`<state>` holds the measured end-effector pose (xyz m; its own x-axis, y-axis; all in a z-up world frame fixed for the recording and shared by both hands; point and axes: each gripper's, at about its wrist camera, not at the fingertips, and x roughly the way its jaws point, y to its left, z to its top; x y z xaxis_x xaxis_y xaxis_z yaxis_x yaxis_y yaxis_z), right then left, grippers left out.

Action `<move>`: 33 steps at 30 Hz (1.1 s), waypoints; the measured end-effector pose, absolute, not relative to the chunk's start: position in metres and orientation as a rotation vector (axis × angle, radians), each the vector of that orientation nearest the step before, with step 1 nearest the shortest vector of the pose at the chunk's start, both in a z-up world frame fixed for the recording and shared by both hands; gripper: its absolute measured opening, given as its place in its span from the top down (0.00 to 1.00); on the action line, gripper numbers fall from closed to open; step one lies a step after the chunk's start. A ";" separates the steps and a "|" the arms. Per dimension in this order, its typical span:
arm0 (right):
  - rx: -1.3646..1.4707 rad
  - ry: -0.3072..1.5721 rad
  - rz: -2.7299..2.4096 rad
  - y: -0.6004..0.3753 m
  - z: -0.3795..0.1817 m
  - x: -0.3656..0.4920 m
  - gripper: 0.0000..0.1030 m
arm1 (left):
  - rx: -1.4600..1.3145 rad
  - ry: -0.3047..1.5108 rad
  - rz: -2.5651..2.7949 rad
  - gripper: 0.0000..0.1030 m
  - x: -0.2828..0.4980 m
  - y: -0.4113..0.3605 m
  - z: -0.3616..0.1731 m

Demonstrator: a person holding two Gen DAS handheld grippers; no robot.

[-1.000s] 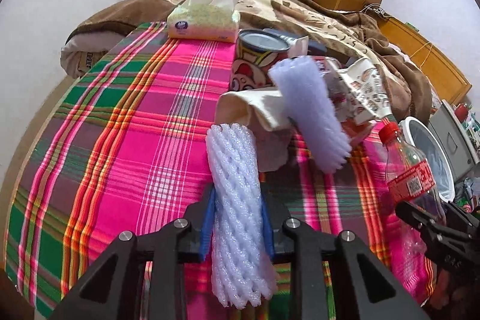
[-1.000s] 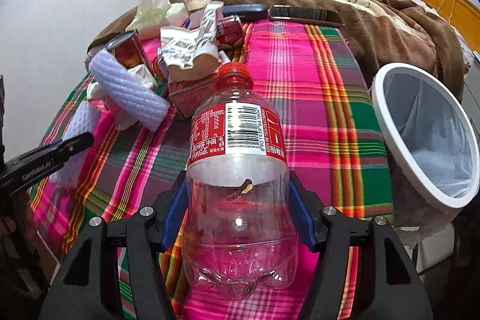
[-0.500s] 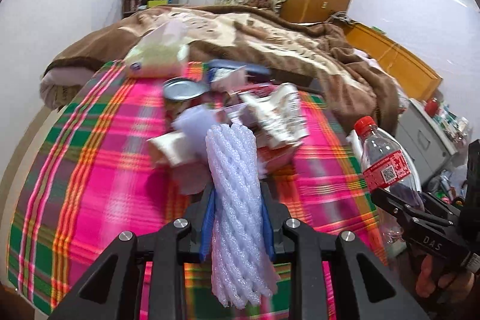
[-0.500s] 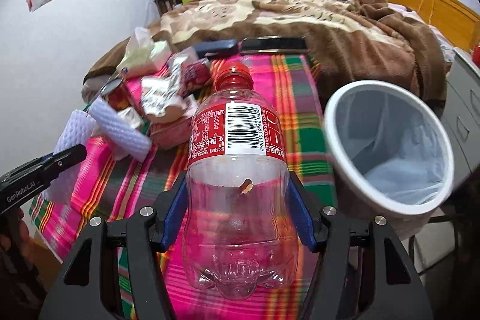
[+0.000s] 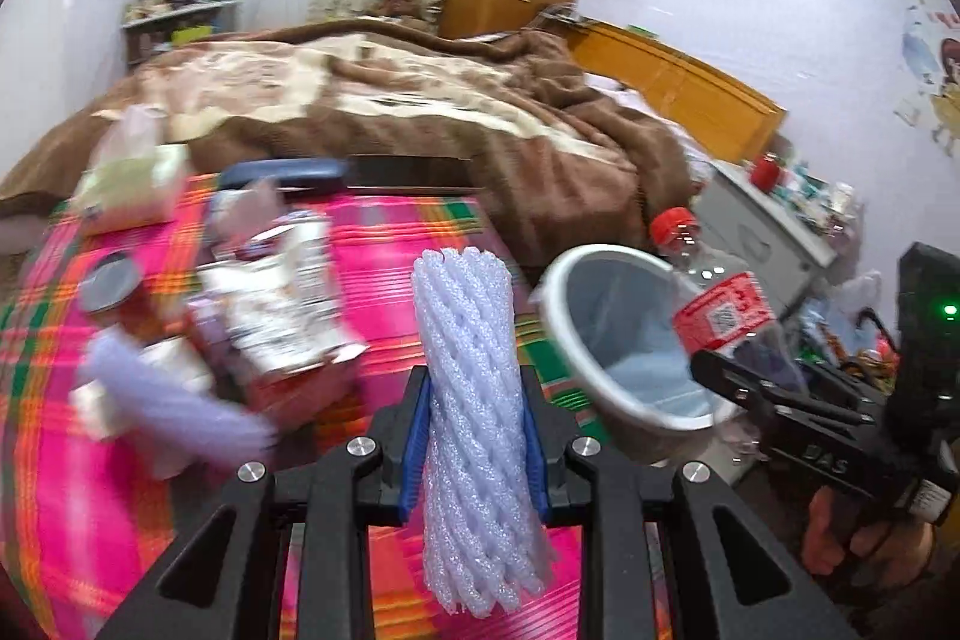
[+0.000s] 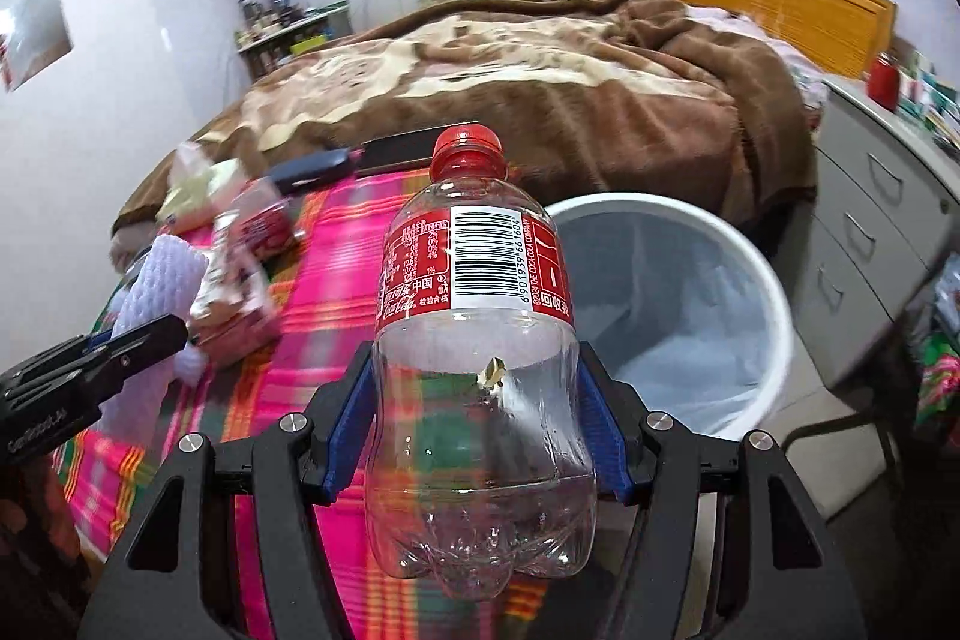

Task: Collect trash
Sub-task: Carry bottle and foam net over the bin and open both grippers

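My left gripper [image 5: 474, 436] is shut on a white foam net sleeve [image 5: 471, 400], held upright above the plaid cloth. My right gripper [image 6: 480, 430] is shut on an empty clear plastic bottle [image 6: 477, 340] with a red cap and red label; the bottle [image 5: 717, 307] shows in the left wrist view too, beside the bin. A white round trash bin [image 6: 690, 316] with a pale liner stands past the table's right edge, just right of the bottle. In the left wrist view the trash bin [image 5: 624, 334] lies to the right of the sleeve.
On the pink plaid tablecloth [image 5: 384, 268] lie a second foam sleeve [image 5: 162, 394], crumpled wrappers [image 5: 282, 304], a tin can [image 5: 111, 280], a tissue pack [image 5: 132, 184] and a dark case [image 5: 282, 172]. A bed with a brown blanket [image 6: 510, 88] lies behind; grey drawers [image 6: 870, 220] stand right.
Both grippers have swung right and risen with their loads. The bin has come into the left wrist view and grown larger in the right wrist view. The trash pile has slid left.
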<state>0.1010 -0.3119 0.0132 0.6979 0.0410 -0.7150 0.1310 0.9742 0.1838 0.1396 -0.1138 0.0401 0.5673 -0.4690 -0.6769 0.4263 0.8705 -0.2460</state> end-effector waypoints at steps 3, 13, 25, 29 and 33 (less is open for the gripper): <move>0.249 0.810 -0.085 -0.332 0.008 0.106 0.38 | -0.040 0.822 -0.575 0.73 0.146 -0.144 0.038; 0.246 0.866 -0.144 -0.377 -0.014 0.120 0.38 | -0.009 0.894 -0.702 0.73 0.170 -0.236 0.013; 0.275 0.952 -0.148 -0.408 -0.042 0.137 0.35 | -0.037 0.964 -0.732 0.47 0.196 -0.277 -0.019; 0.329 0.932 -0.137 -0.413 -0.043 0.134 0.32 | -0.039 0.966 -0.715 0.46 0.199 -0.275 -0.020; 0.318 0.928 -0.146 -0.410 -0.040 0.134 0.32 | -0.049 0.953 -0.716 0.46 0.195 -0.269 -0.015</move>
<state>0.1337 -0.4105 -0.0404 0.5933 0.0123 -0.8049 0.2593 0.9437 0.2056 0.1953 -0.2691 -0.0147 0.3699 -0.5784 -0.7270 0.5369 0.7717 -0.3408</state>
